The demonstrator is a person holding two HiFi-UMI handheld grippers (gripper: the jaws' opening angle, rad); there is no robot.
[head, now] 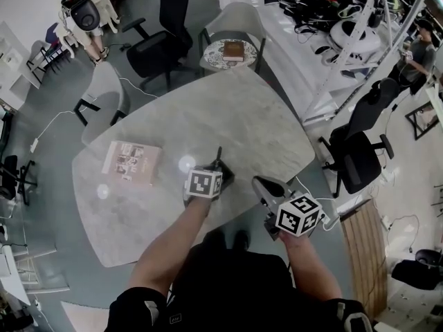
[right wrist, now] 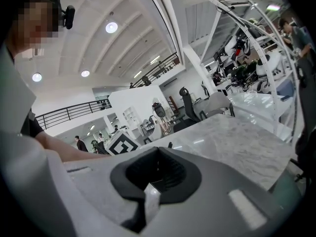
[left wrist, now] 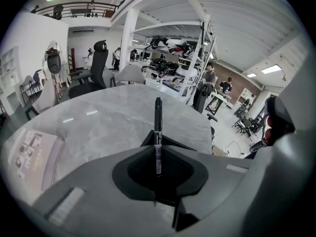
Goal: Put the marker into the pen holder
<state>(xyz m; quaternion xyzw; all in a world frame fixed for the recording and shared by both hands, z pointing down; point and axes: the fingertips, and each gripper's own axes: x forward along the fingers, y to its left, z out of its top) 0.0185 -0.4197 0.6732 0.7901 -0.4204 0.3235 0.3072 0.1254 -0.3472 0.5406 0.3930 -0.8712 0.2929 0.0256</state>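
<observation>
Closest first, btm of head view: got two bare forearms coming up out of a dark shirt, elbows bent, both angled toward frame centre. At the end of the left one, left gripper (head: 220,173) just left of centre, over the near part of the grey marble table (head: 242,109), clenched on a black marker (head: 219,158) pointing up-frame. Then right gripper (head: 261,184) just right of that n a bit lower, at the table's near edge, tag cube facing the cam.

Only visible in left gripper view: jaws nipped onto the marker's lower end, marker dead upright mid-frame, black top half, white label band below w/ tiny print. Can't read it, too small. Only visible in right gripper view: jaws pressed together w/ nothing between, whole thing tilted up so ceiling lights fill the top, forearm n the other gripper's cube at left-centre.

Tag cubes: just black/white square patterns, no letters.

Further out, left side of head view: pale book (head: 131,161) lying flat on the table, well apart from both grippers, cover pics but no legible title. Past the table, top centre: black office chair (head: 166,37), then a pale chair (head: 232,23) w/ a brown book (head: 233,50) on its seat. Upper right: white racks (head: 339,19) loaded w/ gear.
</observation>
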